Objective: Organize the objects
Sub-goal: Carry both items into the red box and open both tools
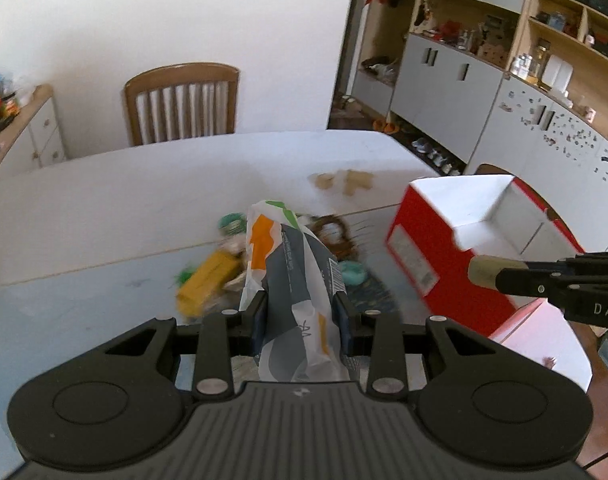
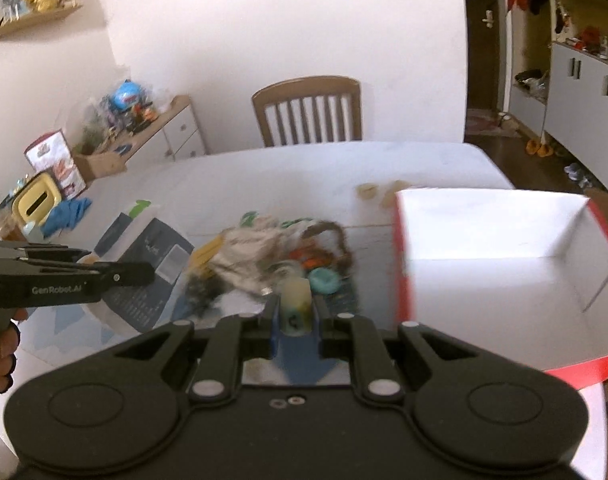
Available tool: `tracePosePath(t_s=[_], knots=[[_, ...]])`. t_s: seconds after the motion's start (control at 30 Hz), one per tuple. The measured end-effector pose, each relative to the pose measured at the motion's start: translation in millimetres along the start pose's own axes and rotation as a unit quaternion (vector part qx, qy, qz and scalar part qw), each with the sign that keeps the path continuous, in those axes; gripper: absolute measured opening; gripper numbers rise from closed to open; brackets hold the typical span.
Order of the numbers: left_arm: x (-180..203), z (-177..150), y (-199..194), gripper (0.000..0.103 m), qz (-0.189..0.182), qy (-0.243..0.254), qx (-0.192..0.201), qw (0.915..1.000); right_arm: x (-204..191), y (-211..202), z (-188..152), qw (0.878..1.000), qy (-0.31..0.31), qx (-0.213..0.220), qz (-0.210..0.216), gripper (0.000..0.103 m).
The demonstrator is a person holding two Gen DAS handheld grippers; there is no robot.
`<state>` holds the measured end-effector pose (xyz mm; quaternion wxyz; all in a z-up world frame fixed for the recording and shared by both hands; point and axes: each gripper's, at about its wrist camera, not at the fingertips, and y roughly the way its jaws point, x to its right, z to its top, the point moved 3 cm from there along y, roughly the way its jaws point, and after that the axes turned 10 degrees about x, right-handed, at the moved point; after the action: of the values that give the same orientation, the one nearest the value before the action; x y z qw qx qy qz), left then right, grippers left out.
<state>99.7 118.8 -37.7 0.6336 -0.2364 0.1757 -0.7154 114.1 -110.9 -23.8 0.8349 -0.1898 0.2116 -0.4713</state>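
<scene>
My left gripper (image 1: 299, 316) is shut on a grey, white and orange packet (image 1: 291, 264), held up above a pile of small objects (image 1: 231, 268) on the table. In the right wrist view the same packet (image 2: 151, 256) sticks out past the left gripper (image 2: 143, 274). My right gripper (image 2: 297, 312) is shut on a small pale yellowish cylinder (image 2: 295, 300), also lifted over the pile (image 2: 271, 248). From the left wrist view the cylinder (image 1: 482, 272) shows at the tip of the right gripper (image 1: 500, 278). An open red box (image 1: 432, 248) with a white inside (image 2: 484, 248) stands to the right.
The pile holds a yellow box (image 1: 207, 280), a teal round piece (image 2: 323, 280) and a brown ring (image 1: 336, 232). A wooden chair (image 2: 310, 112) stands behind the white table (image 2: 263, 176). A yellow tissue holder (image 2: 35, 200) and blue gloves (image 2: 69, 210) lie at the left.
</scene>
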Motion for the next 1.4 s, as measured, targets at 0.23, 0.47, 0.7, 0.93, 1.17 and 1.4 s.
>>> tracePosePath(t_s=[0.23, 0.47, 0.7, 0.93, 1.17, 1.4], knots=[[69.7, 18.8, 26.0, 0.034, -0.023, 0.03, 0.0, 0.9993, 64.5, -19.8, 8.6, 0.999, 0.01, 0.018, -0.027, 0.014], [138.8, 31.9, 60.0, 0.034, -0.049, 0.06, -0.004, 0.997, 123.2, -28.1, 6.1, 0.998, 0.022, 0.022, -0.046, 0.014], [196.3, 41.3, 98.2, 0.034, -0.075, 0.088, -0.022, 0.9931, 175.5, -30.0, -0.4, 0.996, 0.039, 0.023, -0.072, 0.014], [237.4, 31.8, 146.6, 0.034, -0.085, 0.115, -0.076, 0.9868, 213.5, -9.9, -5.9, 0.994, 0.068, 0.007, -0.085, 0.014], [262.1, 22.1, 198.1, 0.034, -0.083, 0.135, -0.125, 0.9794, 231.6, 24.8, -15.0, 0.994, 0.055, -0.029, -0.094, 0.014], [275.3, 15.2, 232.6, 0.034, -0.08, 0.142, -0.145, 0.9759, 238.9, 48.9, -24.7, 0.993, 0.026, -0.064, -0.096, 0.014]])
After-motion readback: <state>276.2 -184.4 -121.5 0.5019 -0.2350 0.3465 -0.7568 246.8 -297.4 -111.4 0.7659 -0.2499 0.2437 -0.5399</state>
